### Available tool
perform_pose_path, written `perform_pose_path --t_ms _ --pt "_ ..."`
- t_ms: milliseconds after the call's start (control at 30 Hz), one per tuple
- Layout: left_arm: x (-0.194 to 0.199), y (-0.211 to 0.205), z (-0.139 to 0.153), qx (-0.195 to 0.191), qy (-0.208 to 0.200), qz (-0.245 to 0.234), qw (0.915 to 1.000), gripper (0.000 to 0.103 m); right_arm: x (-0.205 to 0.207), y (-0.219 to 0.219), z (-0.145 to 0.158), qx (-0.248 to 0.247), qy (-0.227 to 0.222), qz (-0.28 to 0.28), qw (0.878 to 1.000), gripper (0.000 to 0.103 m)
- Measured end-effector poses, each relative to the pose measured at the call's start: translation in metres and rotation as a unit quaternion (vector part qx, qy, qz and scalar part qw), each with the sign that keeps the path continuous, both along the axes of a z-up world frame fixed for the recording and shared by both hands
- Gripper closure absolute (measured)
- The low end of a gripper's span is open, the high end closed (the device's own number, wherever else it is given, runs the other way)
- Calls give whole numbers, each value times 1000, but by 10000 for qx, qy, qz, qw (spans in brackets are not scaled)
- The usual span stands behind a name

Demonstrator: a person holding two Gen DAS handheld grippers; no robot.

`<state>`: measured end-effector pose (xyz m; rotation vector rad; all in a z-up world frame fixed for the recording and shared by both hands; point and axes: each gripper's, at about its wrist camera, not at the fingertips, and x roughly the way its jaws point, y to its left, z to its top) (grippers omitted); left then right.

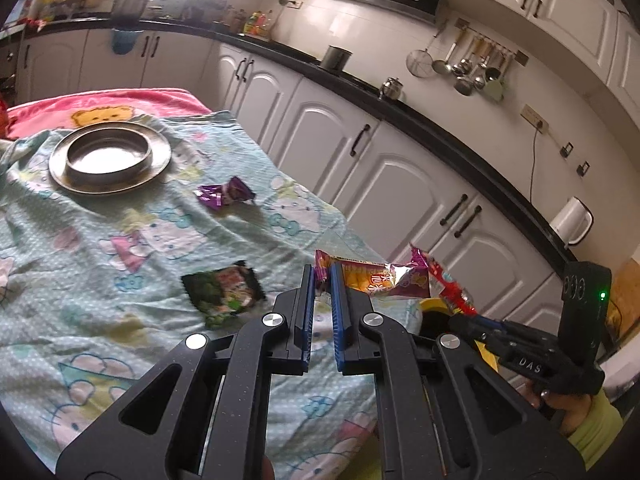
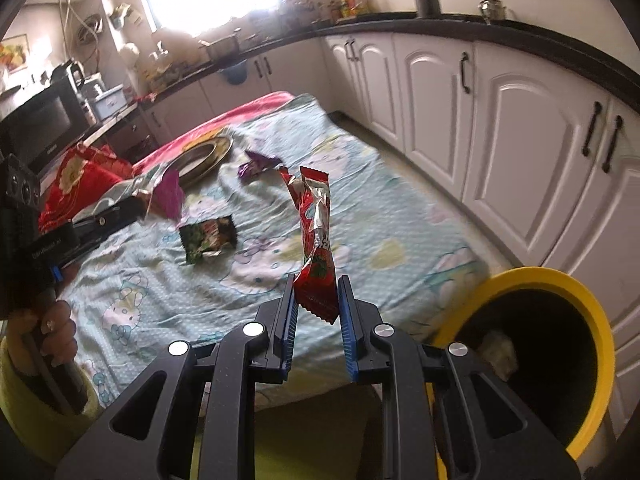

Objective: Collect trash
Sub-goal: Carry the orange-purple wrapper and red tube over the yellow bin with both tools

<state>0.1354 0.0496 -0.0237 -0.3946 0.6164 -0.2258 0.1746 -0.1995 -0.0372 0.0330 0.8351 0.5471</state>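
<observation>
Fingers on the left gripper (image 1: 320,280) are pressed nearly together, pinching the end of a crinkled orange-and-magenta foil snack wrapper (image 1: 384,278); most of the wrapper sticks out sideways past the tips, so it's held by one corner only. Fingers on the right gripper (image 2: 318,296) sit a bit wider, clamping the bottom edge of a long red-and-silver foil wrapper (image 2: 316,240) that stands up above them. An edge grip makes sense: thin foil has nothing else to grab.

Both wrappers are off the bench, in the air near its front edge. The round yellow-rimmed trash bin (image 2: 560,276) sits just beside that edge, low and to the right of the right gripper, mouth open toward it, with some pale crumpled scrap (image 2: 498,354) already inside. Likely that's where both loads are headed; the right one is nearer.

Left on the pale blue cartoon-print cloth (image 1: 120,208) covering the bench: a crumpled purple foil wrapper (image 1: 226,192) near the stacked round steel plates (image 1: 110,156), and a flat dark green snack packet (image 1: 222,294) closer to the front. Two pieces to go, so roughly halfway.

Risk: the corner pinch on the left is shallow, so the wrapper could slip before reaching the bin.
</observation>
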Motion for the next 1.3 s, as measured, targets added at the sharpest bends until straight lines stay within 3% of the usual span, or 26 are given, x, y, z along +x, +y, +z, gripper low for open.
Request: perform_pose_path --t_ms 567,1300 --pt "5 -83 3 428 1 -693 9967 99 -22 -79 9 89 -229 -763 9968 84" --pt "11 -178 -23 1026 229 -1488 9833 99 -43 -169 -41 -28 139 -1631 9865 84"
